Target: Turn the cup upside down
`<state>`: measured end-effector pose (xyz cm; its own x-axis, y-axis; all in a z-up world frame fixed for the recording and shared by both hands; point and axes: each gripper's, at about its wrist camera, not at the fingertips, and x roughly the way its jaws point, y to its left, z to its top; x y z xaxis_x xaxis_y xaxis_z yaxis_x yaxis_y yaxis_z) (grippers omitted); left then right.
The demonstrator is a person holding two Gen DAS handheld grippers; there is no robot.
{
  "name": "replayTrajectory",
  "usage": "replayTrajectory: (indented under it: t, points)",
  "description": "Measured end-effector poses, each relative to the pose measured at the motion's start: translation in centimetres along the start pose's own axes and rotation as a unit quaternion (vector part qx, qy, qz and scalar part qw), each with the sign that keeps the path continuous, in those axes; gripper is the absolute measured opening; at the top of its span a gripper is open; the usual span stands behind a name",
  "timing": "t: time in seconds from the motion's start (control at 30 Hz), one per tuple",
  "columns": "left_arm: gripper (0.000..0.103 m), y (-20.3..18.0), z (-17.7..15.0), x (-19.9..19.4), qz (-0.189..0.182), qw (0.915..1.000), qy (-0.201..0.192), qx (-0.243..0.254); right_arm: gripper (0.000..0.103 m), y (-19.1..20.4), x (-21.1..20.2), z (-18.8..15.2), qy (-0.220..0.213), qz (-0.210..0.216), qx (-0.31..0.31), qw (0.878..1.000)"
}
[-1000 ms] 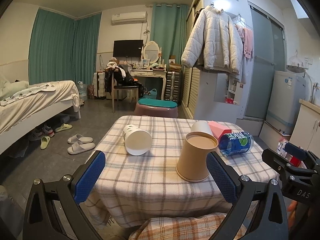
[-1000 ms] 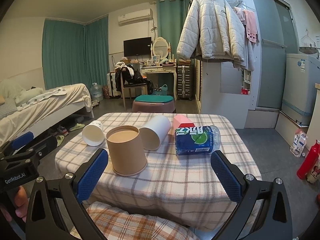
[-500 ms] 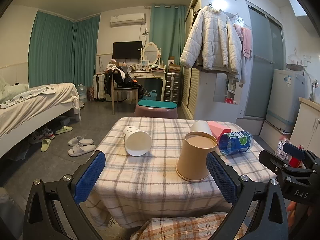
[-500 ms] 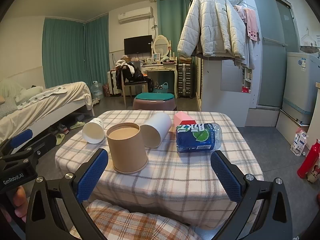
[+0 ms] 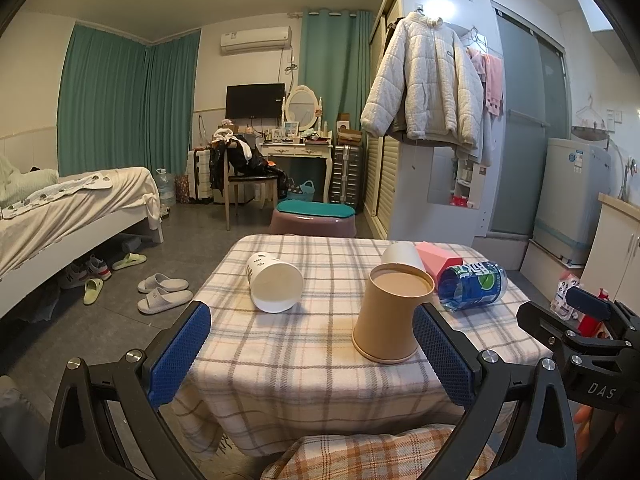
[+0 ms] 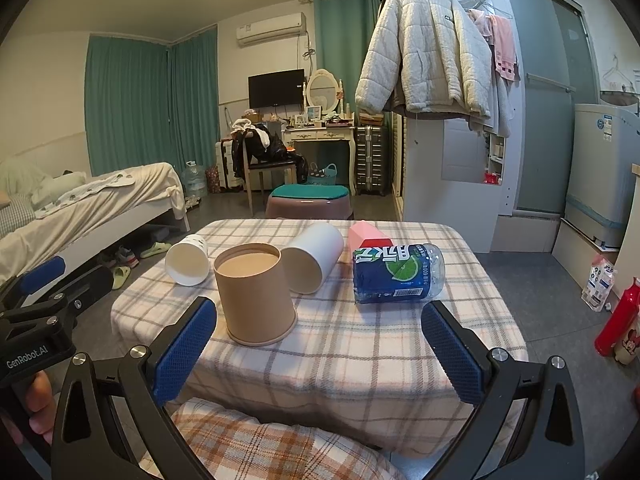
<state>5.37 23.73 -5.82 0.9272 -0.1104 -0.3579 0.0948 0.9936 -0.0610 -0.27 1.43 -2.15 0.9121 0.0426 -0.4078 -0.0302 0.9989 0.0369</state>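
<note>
Both tools hang spread wide and empty short of the bench's near edge: the left tool (image 5: 312,354) and the right tool (image 6: 320,354). The brown paper cup (image 6: 256,294) already stands mouth-down on the checked cloth of the bench (image 6: 360,360), its flat base up; it sits just ahead of the left tool's right finger (image 5: 442,358) and just ahead of the right tool's left finger (image 6: 184,350). It looks like thin paper: light, easily crushed, with a slightly matte wall that should grip well against the blue textured pads. The best hold, I judge, is across the mid-wall from opposite sides with gentle pressure, since the taper could let it slip upward out of a hard squeeze. Farther ahead of the tools lie a white printed cup (image 5: 275,282) and a plain white cup (image 6: 314,258) on their sides, a pink carton (image 6: 366,236), and a blue-labelled bottle (image 6: 398,274) lying down.
</note>
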Motion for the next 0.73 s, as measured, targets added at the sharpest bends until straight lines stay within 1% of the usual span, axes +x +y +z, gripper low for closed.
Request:
replayTrajectory:
  t: [0.47, 0.73]
  points:
    - [0.103, 0.01, -0.06, -0.03, 0.0, 1.0, -0.001, 0.001, 0.103, 0.3, 0.29, -0.56, 0.004, 0.002, -0.002, 1.0]
    - [0.103, 0.18, -0.04, -0.2, -0.001, 1.0, -0.006, 0.003, 0.103, 0.42, 0.48, -0.57, 0.008, -0.005, -0.007, 1.0]
